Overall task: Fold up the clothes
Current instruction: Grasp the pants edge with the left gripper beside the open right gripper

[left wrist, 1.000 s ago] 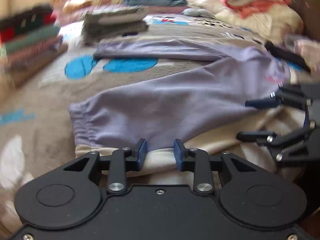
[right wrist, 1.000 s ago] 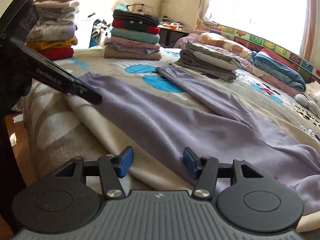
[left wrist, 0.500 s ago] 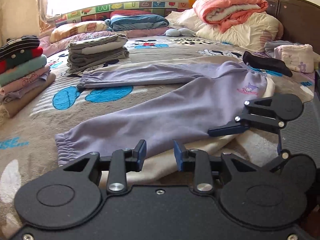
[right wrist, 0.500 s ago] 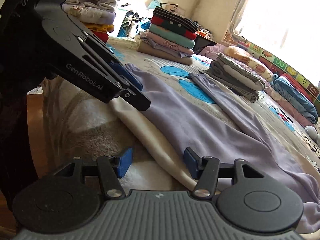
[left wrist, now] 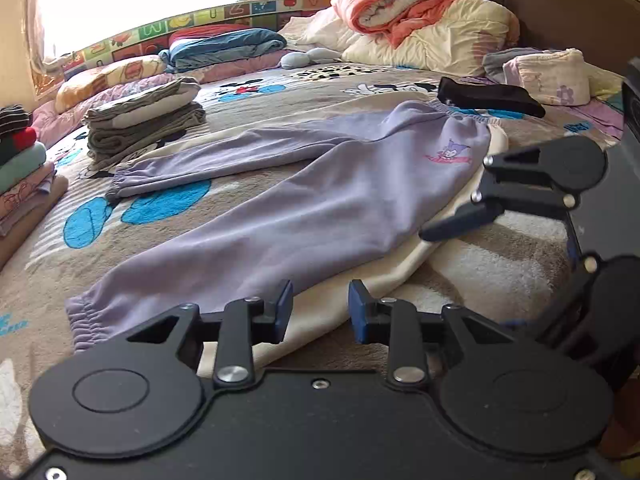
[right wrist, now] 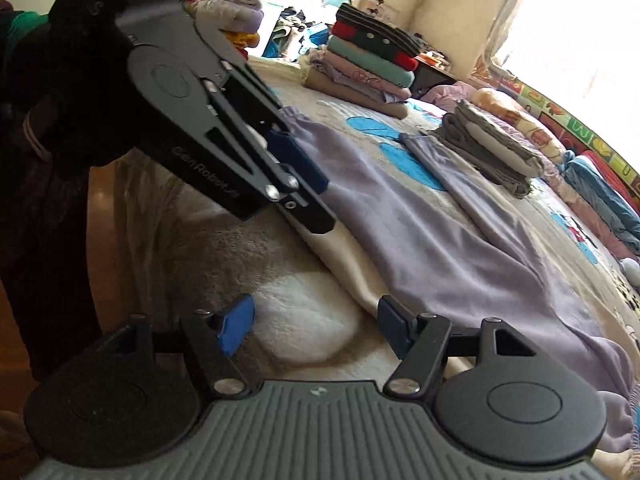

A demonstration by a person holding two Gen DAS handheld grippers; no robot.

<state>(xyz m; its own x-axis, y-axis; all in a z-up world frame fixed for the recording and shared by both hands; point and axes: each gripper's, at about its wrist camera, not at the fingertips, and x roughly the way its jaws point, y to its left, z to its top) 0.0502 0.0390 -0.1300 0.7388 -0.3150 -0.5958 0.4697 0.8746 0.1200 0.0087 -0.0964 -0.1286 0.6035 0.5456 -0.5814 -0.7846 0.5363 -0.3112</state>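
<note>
Bed (left wrist: 280,80) – cartoon blanket (left wrist: 160,208), lilac trousers (left wrist: 304,208) spread flat – folded stacks (right wrist: 372,60) behind

**Readable marks around the tongs**

"GenRobot.AI" is printed in pale letters along the black arm of the left gripper (right wrist: 308,196), seen up and left of the right gripper (right wrist: 316,326). Beyond the left tongs, the coloured headboard border (left wrist: 160,30) shows big letters, among them "W" and "Z".

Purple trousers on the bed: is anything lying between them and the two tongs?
Nothing visible does. The purple trousers lie flat with nothing on them, just ahead of the left tongs and the opening, empty right tongs; only bare blanket lies between.
</note>
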